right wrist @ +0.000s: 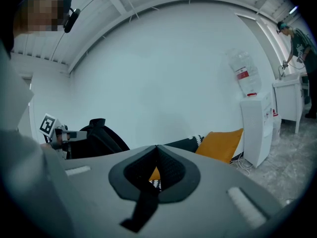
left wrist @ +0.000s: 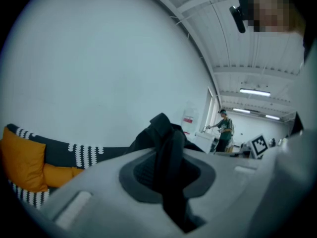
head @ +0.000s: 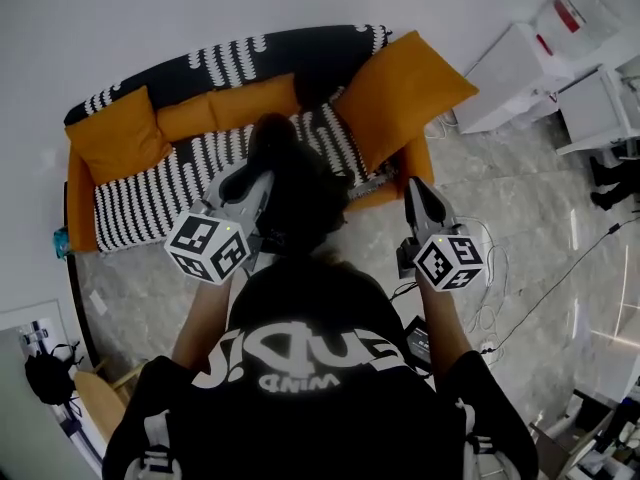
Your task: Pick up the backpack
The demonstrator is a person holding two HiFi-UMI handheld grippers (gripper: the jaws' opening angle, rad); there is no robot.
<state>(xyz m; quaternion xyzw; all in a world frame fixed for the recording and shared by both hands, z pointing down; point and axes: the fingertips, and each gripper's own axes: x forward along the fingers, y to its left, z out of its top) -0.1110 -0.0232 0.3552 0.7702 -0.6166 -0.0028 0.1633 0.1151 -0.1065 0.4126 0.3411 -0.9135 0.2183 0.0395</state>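
Note:
The black backpack (head: 295, 193) hangs in front of me, above the floor before the sofa, between my two grippers. My left gripper (head: 262, 178) is at its left side, shut on a black strap (left wrist: 168, 152) that runs up through the jaws to the bag's top. My right gripper (head: 413, 183) is off to the bag's right, shut on a second black strap (right wrist: 143, 207) whose end dangles below the jaws. In the right gripper view the backpack (right wrist: 96, 138) appears at the left with the left gripper (right wrist: 54, 128) beside it.
An orange sofa (head: 80, 218) with a black-and-white striped blanket (head: 150, 198) and orange cushions (head: 400, 93) stands against the wall. White cabinets (head: 510, 73) stand at the right, cables (head: 495, 288) lie on the marble floor. A person (left wrist: 225, 130) works at a far bench.

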